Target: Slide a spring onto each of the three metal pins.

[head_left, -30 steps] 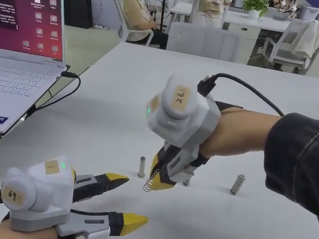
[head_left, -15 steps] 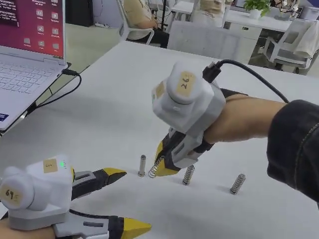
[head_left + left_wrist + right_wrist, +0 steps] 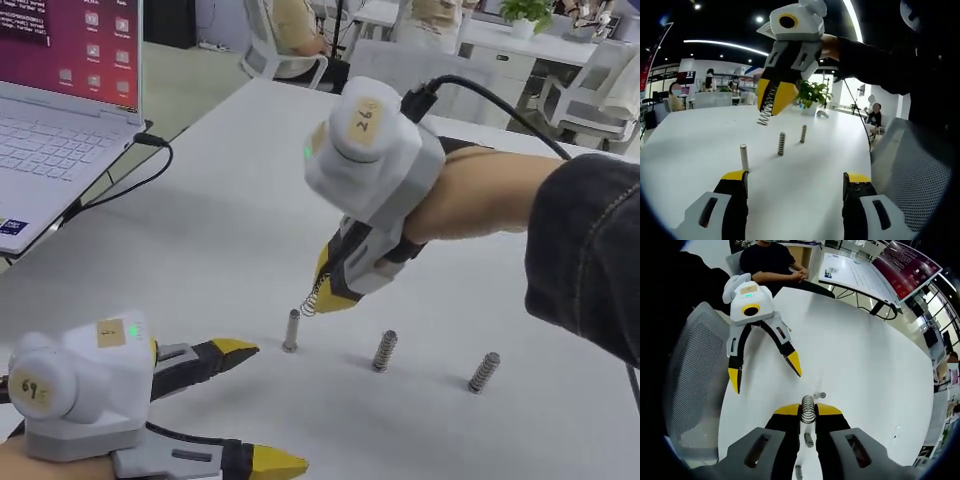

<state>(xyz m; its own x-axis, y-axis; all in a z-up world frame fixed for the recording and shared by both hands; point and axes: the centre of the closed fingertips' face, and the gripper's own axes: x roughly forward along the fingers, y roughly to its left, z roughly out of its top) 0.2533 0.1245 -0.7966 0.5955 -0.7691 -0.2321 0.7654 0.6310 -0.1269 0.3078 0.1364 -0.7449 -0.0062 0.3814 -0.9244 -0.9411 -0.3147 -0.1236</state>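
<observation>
Nearest you, your left hand-held gripper sits low over the smooth white worktop, yellow-tipped jaws spread wide, nothing between them. Just past its upper tip stands the bare metal pin, a plain upright cylinder. Above that, your right hand-held gripper is pinched onto a spring, its thin wire coils slanting down from the yellow tips. The right gripper view gives you that coil end-on, a ring squeezed between the jaws. The left gripper view gives you the air gap between spring and pin. Further along, the middle pin and the right-hand pin each wear a spring. Beyond, an open laptop.
</observation>
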